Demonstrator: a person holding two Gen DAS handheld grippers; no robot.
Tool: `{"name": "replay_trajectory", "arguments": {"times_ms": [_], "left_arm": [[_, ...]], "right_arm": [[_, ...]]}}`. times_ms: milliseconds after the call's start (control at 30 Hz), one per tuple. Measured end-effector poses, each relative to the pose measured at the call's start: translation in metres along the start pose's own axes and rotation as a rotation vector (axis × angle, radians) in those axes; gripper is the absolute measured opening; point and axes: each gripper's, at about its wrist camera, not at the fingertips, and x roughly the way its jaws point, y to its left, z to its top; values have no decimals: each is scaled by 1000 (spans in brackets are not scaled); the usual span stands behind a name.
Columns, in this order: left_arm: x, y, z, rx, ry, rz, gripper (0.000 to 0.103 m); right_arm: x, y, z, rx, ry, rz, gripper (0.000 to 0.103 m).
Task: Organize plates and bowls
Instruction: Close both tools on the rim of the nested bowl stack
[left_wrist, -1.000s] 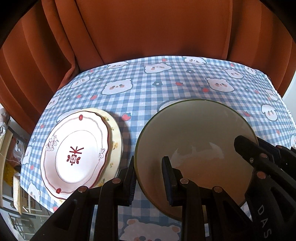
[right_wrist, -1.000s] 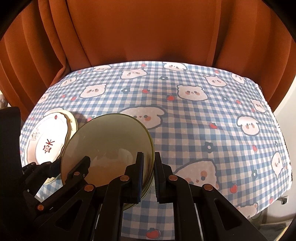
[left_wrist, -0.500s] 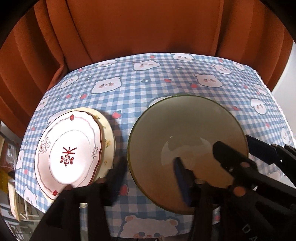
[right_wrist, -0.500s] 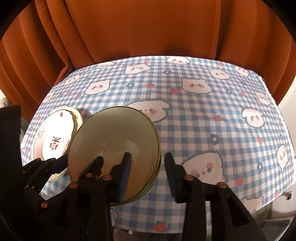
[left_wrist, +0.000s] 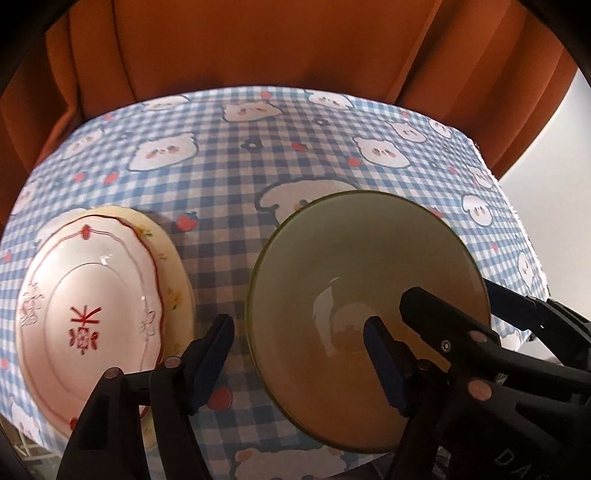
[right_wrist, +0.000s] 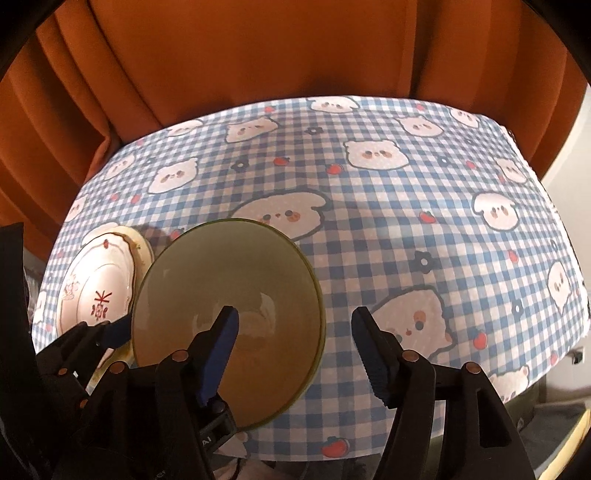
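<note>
An olive-green bowl (left_wrist: 354, 266) stands on the checked tablecloth (left_wrist: 236, 177); it also shows in the right wrist view (right_wrist: 229, 280). My left gripper (left_wrist: 299, 350) is open, its jaws astride the bowl's left rim, apart from it. My right gripper (right_wrist: 295, 339) is open astride the bowl's right rim, not touching. A white plate with red trim (left_wrist: 88, 306) lies on a cream plate (left_wrist: 177, 273) left of the bowl; the stack shows in the right wrist view (right_wrist: 99, 284).
Orange curtains (right_wrist: 258, 55) hang behind the table. The tablecloth (right_wrist: 424, 229) stretches bare to the right of the bowl, up to the table's right edge (right_wrist: 576, 288). The near edge lies just below the grippers.
Both grippers were shut on the bowl's rim a second ago. Both have opened and let go, and have drawn back and up a little. The bowl rests on the cloth.
</note>
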Motion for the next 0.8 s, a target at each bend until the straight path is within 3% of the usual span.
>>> {"name": "replay_trajectory", "arguments": {"times_ms": [333,567,800], "left_arm": [[21,5,3,-1,85,-107,55],[23,6,5,-15,101,-99,55],[21,0,6,-24,91,-16,56]], "right_arm": [[18,-1,2,96,76,-33,67],[30,-12,5,137,107,23,67],[45,-26,9,130,126,141,67]]}}
